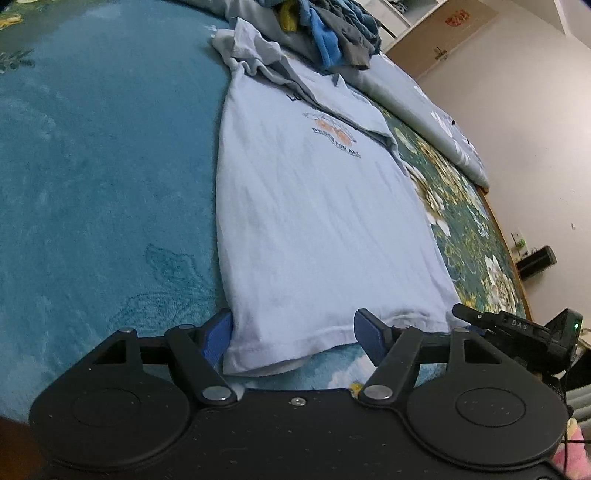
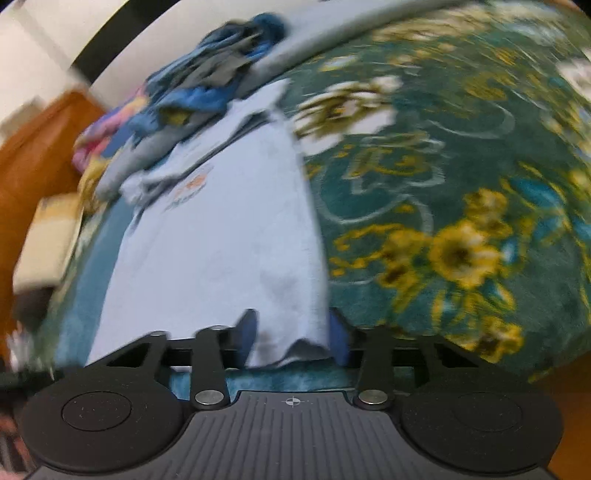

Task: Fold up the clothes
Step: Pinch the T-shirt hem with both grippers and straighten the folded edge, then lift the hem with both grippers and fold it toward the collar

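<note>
A light blue T-shirt [image 1: 306, 206] with an orange chest print lies flat on the teal bedspread, its sleeves folded inward near the collar. My left gripper [image 1: 291, 336] is open, its blue pads on either side of the shirt's near left hem corner. My right gripper [image 2: 293, 332] is open in the blurred right wrist view, its pads on either side of the shirt's [image 2: 221, 236] near right hem corner. The right gripper's body also shows in the left wrist view [image 1: 517, 328], at the right end of the hem.
A pile of unfolded clothes [image 1: 332, 33] sits beyond the shirt's collar, on a grey folded quilt [image 1: 424, 107]. The floral bedspread [image 2: 443, 184] stretches to the right. A wooden edge and a wall lie past the bed's right side.
</note>
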`<state>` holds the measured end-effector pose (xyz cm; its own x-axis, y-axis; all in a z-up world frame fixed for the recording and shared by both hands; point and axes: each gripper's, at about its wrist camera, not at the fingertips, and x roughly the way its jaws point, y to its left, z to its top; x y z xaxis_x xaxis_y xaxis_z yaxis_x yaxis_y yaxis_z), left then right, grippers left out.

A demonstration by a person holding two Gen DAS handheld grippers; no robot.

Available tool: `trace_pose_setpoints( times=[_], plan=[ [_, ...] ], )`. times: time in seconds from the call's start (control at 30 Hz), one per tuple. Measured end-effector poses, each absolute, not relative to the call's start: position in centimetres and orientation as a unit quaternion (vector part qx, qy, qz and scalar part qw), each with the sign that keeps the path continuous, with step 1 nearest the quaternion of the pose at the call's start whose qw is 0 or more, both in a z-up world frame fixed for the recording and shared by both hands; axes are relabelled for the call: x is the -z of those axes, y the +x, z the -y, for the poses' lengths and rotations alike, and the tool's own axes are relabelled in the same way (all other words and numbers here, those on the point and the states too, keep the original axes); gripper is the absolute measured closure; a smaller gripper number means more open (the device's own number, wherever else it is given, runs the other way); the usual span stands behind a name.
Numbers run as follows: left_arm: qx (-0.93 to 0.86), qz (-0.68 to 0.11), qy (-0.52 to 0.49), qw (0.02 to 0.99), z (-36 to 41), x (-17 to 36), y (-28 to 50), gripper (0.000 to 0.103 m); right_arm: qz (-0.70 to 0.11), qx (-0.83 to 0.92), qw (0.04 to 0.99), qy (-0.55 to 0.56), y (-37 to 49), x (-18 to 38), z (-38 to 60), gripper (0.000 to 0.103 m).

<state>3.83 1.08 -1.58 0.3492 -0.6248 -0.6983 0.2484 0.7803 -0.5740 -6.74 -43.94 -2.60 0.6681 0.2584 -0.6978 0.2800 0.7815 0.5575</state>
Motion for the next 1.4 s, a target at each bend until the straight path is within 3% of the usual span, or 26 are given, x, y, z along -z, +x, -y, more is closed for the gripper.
trace_pose_setpoints(
  times=[0.13,0.2,0.3,0.77,1.13,1.4],
  plan=[
    [0.265,-0.501,-0.204,0.799,-1.1,1.5,3.9,0.057,-0.404,-0.001,0.848,0.343,-6.4,2.9,44.0,0.074],
    [0.254,-0.502,-0.206,0.801,-1.3,1.7,4.0,0.078,-0.408,-0.005,0.851,0.331,-6.1,2.8,43.4,0.088],
    [0.246,-0.5,-0.222,0.8,-1.9,1.9,4.1,0.098,-0.409,-0.005,0.851,0.328,-5.8,2.7,43.1,0.096],
    [0.292,-0.383,-0.232,0.845,-1.9,-1.7,8.6,0.101,-0.365,-0.025,0.883,0.293,-1.2,-2.4,43.3,0.098],
    [0.271,-0.326,-0.229,0.876,-0.2,-4.1,21.5,0.101,-0.333,-0.026,0.911,0.244,14.6,-5.1,44.1,0.098],
    [0.24,-0.315,-0.205,0.895,2.7,-4.5,32.3,0.101,-0.342,-0.004,0.908,0.243,27.2,-3.4,45.4,0.098]
  ],
)
